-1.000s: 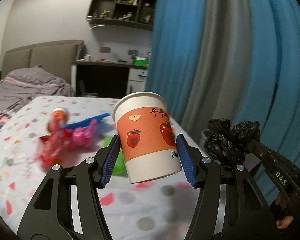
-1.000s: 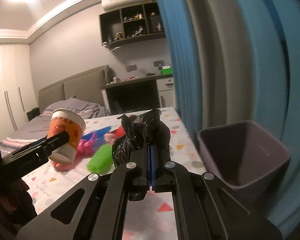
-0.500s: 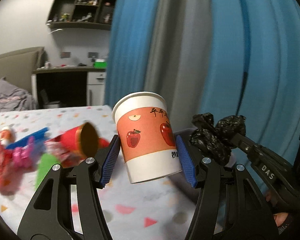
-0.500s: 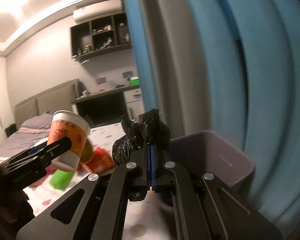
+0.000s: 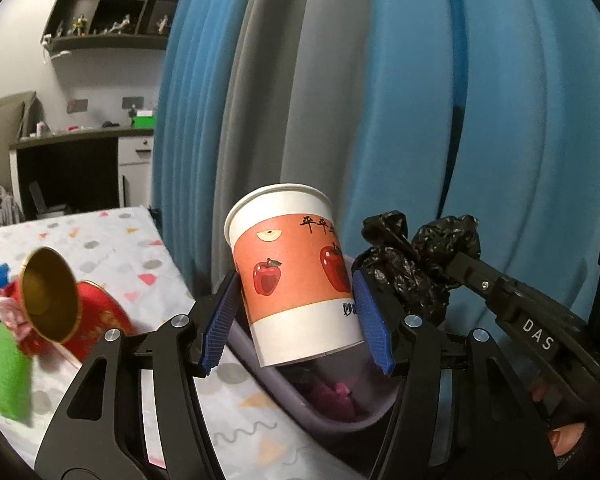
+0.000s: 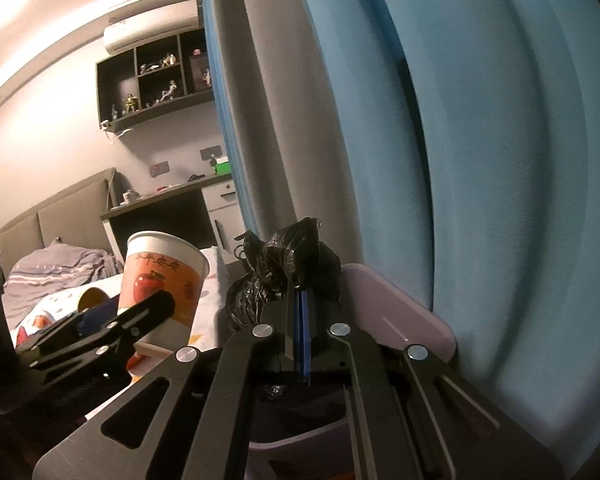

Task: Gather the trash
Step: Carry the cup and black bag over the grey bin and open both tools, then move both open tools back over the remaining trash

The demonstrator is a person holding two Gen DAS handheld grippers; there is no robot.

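On the spotted bed cover (image 5: 236,432) at far left, trash not yet collected: a green wrapper (image 5: 8,372) and a red cup lying on its side (image 5: 64,312). At centre, the left tool (image 5: 296,320) grips a paper cup printed with apples (image 5: 296,284) between its blue pads, the cup upright with a slight tilt and poised above the near rim of the lilac bin (image 5: 268,364). To its right, the right tool (image 6: 300,320) — jaws pinched tight on a crumpled black plastic bag (image 6: 284,264) — holds its load over the same bin (pink scraps already lie at the bottom).

Both items appear ready to drop. The cup sits close to the bin's edge, so carrying it further in over the opening before releasing would likely keep it from tipping onto the bed. The bag is light and may cling to the pads — a full release, perhaps with a small shake, looks wise.
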